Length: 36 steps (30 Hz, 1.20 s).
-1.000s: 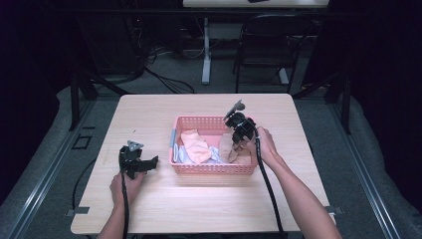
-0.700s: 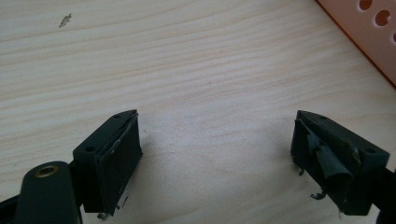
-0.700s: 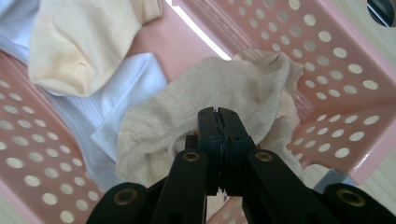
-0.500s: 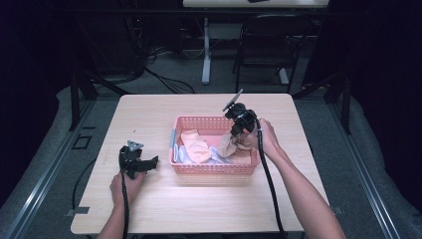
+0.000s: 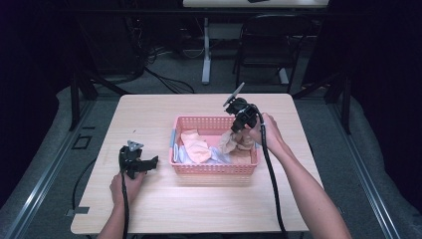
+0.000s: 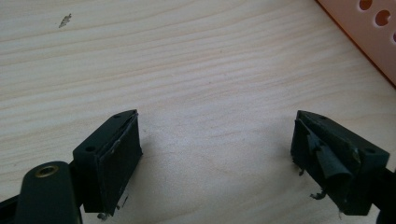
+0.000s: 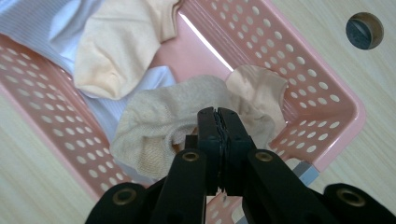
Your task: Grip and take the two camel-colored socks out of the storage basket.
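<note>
The right gripper (image 5: 238, 130) holds a beige sock (image 5: 228, 143) above the pink basket (image 5: 214, 168). The left gripper (image 5: 142, 164) rests on the wooden table (image 5: 199, 209).

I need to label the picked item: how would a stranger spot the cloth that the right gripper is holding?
On the wooden table sits a pink perforated basket of small cloths. At its right end, the right gripper pinches a beige knit sock. Its coarse oatmeal weave sets it apart from the smoother peach sock and the pale blue cloth.
</note>
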### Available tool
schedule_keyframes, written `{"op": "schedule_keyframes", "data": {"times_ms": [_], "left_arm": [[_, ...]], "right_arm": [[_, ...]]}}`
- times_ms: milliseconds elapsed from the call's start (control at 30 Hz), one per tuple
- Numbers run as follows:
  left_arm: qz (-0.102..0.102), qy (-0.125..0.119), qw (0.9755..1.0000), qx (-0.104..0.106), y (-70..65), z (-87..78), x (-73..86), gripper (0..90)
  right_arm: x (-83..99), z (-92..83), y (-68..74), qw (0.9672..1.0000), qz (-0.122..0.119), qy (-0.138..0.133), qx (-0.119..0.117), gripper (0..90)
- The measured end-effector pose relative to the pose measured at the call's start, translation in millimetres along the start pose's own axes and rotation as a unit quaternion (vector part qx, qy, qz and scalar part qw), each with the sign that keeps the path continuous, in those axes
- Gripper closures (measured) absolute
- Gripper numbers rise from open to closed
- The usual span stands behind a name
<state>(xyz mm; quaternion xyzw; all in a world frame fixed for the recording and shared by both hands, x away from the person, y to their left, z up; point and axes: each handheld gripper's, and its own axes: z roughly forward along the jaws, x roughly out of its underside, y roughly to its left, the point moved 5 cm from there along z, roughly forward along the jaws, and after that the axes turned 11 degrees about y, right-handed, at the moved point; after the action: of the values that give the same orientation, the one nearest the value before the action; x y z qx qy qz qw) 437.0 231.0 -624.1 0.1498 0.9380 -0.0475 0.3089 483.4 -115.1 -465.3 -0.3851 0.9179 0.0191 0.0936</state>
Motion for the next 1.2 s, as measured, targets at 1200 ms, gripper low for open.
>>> {"op": "schedule_keyframes", "data": {"times_ms": [1200], "left_arm": [[0.0, 0.0, 1.0, 0.0, 0.0, 0.0, 0.0, 15.6]], "right_arm": [[9.9, -77.3, -15.4, 0.9999, 0.009, -0.009, 0.008, 88.4]]}}
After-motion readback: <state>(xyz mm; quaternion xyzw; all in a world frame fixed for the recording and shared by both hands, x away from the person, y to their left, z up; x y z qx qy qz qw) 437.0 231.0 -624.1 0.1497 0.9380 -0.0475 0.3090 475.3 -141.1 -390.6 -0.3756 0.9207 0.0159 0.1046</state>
